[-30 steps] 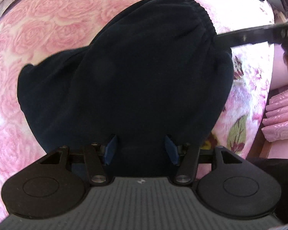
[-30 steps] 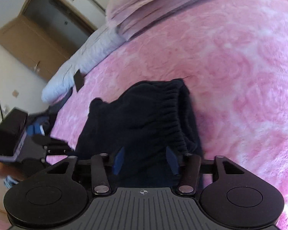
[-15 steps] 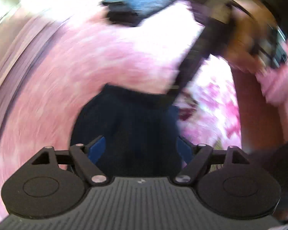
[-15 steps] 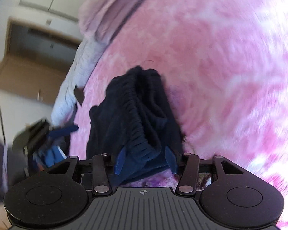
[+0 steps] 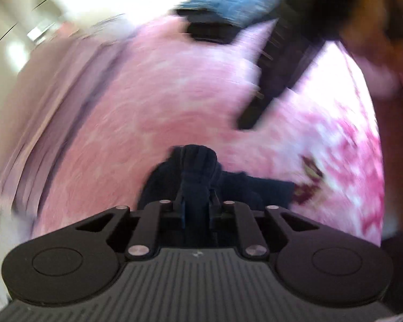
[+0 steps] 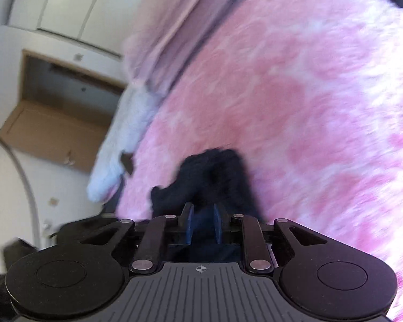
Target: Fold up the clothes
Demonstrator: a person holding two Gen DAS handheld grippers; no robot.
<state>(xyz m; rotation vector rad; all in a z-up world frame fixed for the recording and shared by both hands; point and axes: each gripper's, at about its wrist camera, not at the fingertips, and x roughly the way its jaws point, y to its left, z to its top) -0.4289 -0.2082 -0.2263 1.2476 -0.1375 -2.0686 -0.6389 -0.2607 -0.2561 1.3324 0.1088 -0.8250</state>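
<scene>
My left hand-held gripper (image 5: 196,204) is clenched on a bunched fold of the dark garment (image 5: 198,166), its jaws drawn close with the cloth squeezed between them. The rest of the garment trails away and to the right, lying low on the pink blanket (image 5: 153,102) of the bed. My right hand-held gripper (image 6: 202,222) grips the same garment (image 6: 215,177) too: the blue pads (image 6: 188,224) stand a narrow gap apart with dark cloth filling it. From that view the garment runs straight ahead from the jaws, its long axis pointing away from me, bunched and rumpled at the far end.

Beyond the garment the blanket spreads wide in both views, blurred. In the left view the other gripper's dark body (image 5: 276,64) crosses the upper right above the bed, and a folded blue cloth (image 5: 233,2) lies at the far edge. In the right view a pale pillow (image 6: 121,145) lies at the bed's left edge, with a wooden door (image 6: 56,123) and white cupboards (image 6: 67,2) behind.
</scene>
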